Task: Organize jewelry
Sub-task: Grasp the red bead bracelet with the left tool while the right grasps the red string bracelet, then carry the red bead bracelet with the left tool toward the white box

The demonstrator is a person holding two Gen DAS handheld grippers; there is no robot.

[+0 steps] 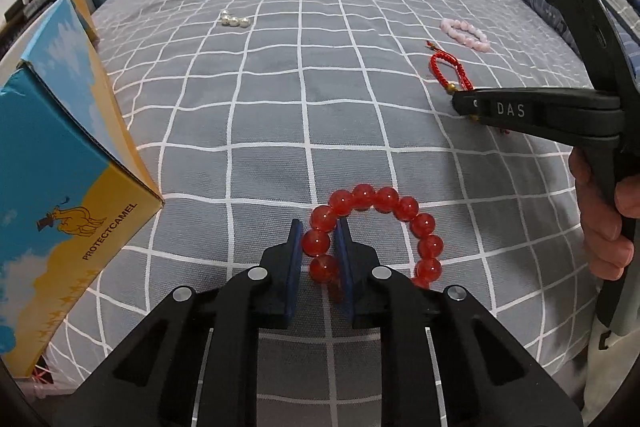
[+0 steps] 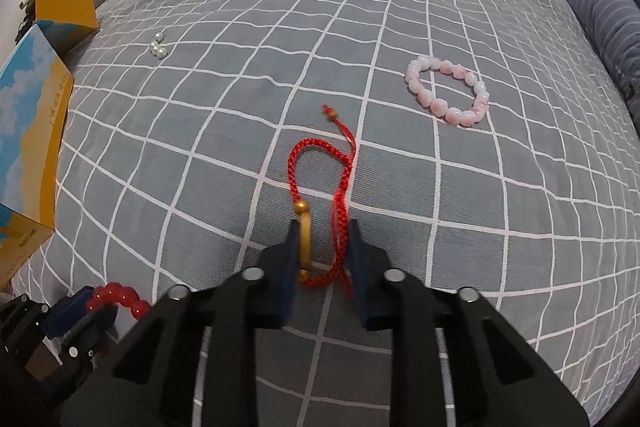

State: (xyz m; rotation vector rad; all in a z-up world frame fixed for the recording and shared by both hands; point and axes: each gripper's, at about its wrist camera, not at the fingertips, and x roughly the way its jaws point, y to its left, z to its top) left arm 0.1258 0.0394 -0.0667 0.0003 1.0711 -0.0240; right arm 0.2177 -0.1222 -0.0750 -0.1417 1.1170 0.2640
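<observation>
Left gripper [image 1: 319, 235] is clamped on a bead of the red bead bracelet [image 1: 376, 223], which lies on the grey checked bedspread [image 1: 280, 99] at the near edge. Right gripper [image 2: 323, 231] has its jaws drawn in around the red cord bracelet [image 2: 320, 179], gold ring against the left pad; whether the right pad presses the cord, cannot tell. Pink bead bracelet [image 2: 448, 91] lies further off to the right, apart from both. Small cluster of pearls [image 1: 234, 20] sits far left. Blue-and-yellow box [image 1: 60, 167] stands open at the left edge, near the left gripper. A hand [image 1: 608, 223] holds the right gripper's handle.
</observation>
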